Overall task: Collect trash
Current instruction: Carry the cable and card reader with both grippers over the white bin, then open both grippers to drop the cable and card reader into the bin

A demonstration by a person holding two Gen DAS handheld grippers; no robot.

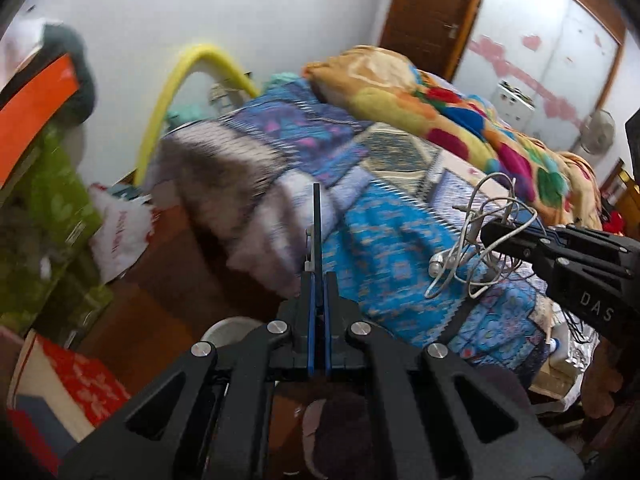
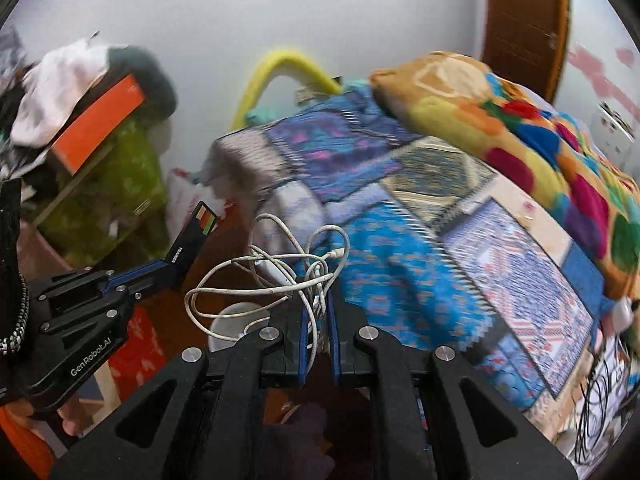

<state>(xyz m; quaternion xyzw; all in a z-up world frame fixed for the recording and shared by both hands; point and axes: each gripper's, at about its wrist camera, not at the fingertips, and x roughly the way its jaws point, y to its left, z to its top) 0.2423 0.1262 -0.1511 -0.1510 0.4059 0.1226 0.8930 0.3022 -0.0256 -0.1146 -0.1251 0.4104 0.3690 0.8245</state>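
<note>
My right gripper (image 2: 318, 300) is shut on a tangled white cable (image 2: 280, 272) and holds it in the air beside the bed; the same cable shows in the left wrist view (image 1: 476, 240) hanging from the right gripper (image 1: 492, 236). My left gripper (image 1: 317, 276) is shut on a thin dark flat card (image 1: 317, 224), seen edge-on; in the right wrist view the card (image 2: 196, 236) sticks up from the left gripper (image 2: 168, 268), with coloured stripes at its tip. A white bin (image 2: 236, 320) stands on the floor below both grippers.
A bed with a blue patchwork cover (image 1: 392, 248) and a colourful blanket (image 1: 460, 112) fills the right side. A green-draped pile with an orange box (image 2: 100, 120) stands at the left. A white plastic bag (image 1: 120, 228) lies on the brown floor. A yellow hose (image 1: 192, 64) arcs by the wall.
</note>
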